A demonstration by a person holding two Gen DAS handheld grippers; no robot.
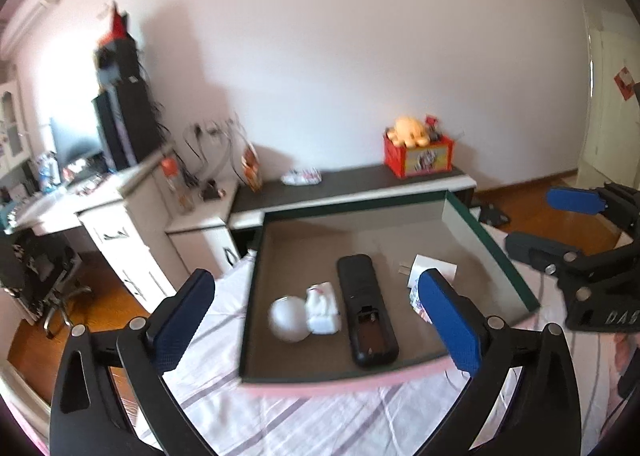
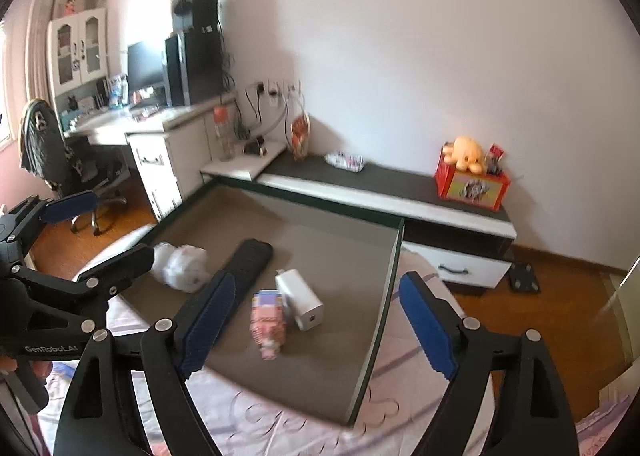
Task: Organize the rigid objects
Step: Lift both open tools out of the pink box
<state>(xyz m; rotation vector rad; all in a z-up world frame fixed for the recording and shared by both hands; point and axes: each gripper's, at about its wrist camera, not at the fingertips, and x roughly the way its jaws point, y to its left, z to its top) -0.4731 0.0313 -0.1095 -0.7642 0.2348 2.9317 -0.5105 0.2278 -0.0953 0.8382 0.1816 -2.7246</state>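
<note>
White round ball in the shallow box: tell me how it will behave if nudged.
The white round ball will probably roll, having no flat side. The crumpled white wrapper beside it may check it that way. Probably light.

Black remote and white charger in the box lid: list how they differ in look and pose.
The black remote is long, slim and dark; the white charger is a short, blocky, pale brick. The remote lies near the middle of the box lid, beside the white bundle; the charger lies nearer the lid's right wall, touching a pink patterned pack. Both lie flat on the lid's floor, untouched by the open left gripper and right gripper.
</note>
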